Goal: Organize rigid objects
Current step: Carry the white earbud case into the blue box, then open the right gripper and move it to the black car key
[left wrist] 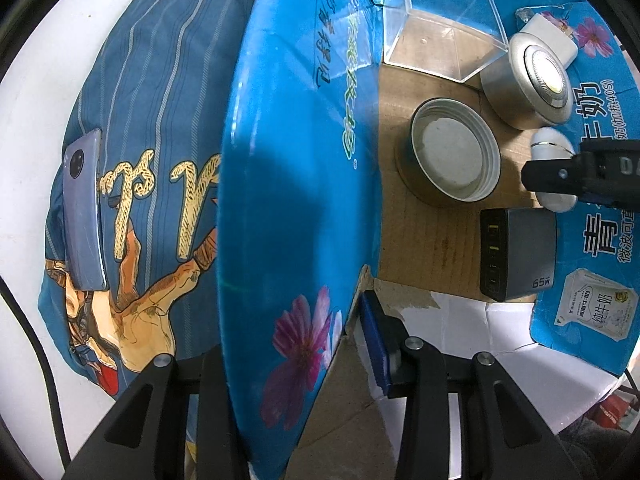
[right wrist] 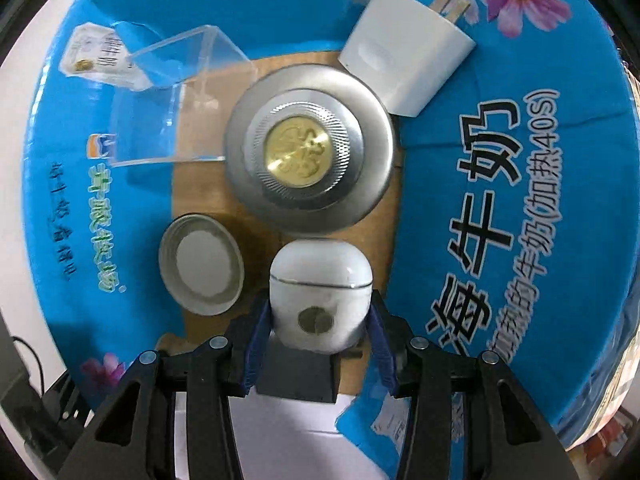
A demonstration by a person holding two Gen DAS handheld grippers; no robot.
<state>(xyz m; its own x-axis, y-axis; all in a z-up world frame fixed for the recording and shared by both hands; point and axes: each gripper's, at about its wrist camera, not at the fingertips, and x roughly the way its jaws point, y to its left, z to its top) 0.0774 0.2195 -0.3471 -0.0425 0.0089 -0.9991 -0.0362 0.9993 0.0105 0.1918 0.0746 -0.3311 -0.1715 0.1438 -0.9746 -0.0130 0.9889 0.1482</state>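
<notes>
Earbud case (right wrist: pixel 320 292), white, glossy and light, is held across its lower sides by the right hand-held gripper (right wrist: pixel 316 332) inside the blue carton (right wrist: pixel 520 200); it is judged slippery, so a firm, level grip is needed. Room is tight between silver tin (right wrist: pixel 308 148) and lid (right wrist: pixel 202 264). The carton wall (left wrist: pixel 296 200) is pinched by the left hand-held gripper (left wrist: pixel 304 364).

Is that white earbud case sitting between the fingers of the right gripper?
Yes, the white earbud case stands between the blue pads of the right gripper.
</notes>
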